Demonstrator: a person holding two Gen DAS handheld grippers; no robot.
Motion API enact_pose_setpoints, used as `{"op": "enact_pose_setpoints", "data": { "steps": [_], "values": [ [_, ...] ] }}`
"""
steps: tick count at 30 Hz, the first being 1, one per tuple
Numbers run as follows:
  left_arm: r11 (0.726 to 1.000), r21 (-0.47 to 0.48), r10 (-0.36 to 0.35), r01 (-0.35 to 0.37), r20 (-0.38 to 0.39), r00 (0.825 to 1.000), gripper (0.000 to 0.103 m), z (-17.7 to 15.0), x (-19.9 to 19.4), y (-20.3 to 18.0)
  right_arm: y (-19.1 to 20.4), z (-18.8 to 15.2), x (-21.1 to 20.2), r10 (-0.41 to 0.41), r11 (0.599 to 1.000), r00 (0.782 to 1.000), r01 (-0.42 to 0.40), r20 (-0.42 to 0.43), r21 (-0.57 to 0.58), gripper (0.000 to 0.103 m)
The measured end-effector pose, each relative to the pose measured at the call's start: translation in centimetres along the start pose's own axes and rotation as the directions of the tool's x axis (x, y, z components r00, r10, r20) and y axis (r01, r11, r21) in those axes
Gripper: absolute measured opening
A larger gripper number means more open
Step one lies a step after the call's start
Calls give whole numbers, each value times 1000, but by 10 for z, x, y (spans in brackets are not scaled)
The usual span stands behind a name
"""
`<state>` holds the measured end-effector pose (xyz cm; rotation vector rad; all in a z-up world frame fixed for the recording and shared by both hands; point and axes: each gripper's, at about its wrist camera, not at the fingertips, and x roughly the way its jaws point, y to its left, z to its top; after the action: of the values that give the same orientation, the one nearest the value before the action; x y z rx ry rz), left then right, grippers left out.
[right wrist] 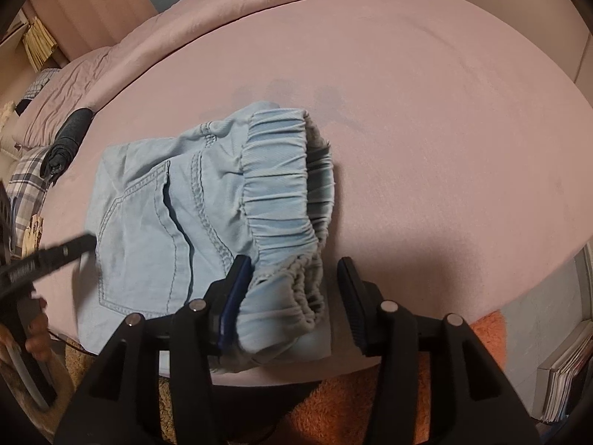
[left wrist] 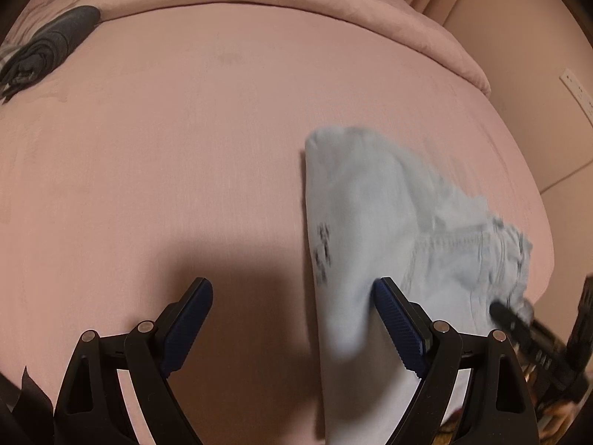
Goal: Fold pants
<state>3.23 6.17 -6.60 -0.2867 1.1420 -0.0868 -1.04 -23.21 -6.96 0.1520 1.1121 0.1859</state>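
Both tongs gape empty over the pants on the bed: right tongs straddle the near waistband, left tongs flank the leg end, long axis left-right.

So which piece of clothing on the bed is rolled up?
The dark grey garment near the pillows; the light blue pants lie folded flat by the bed's edge.

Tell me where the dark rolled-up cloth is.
The dark rolled cloth lies at the bed's far left edge in the left wrist view, beside a plaid cloth, well away from the pants.
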Motion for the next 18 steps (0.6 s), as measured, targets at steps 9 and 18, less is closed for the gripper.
{"op": "enact_pose_setpoints", "data": {
  "steps": [9, 18],
  "values": [
    [999, -47, -3, 3, -2, 1000, 89, 34, 26, 13, 1, -1, 0, -15, 1000, 1000, 15, 1, 3, 53],
    [999, -35, -3, 4, 27, 1000, 94, 12, 29, 19, -4, -2, 0, -13, 1000, 1000, 13, 0, 11, 56]
  ]
}}
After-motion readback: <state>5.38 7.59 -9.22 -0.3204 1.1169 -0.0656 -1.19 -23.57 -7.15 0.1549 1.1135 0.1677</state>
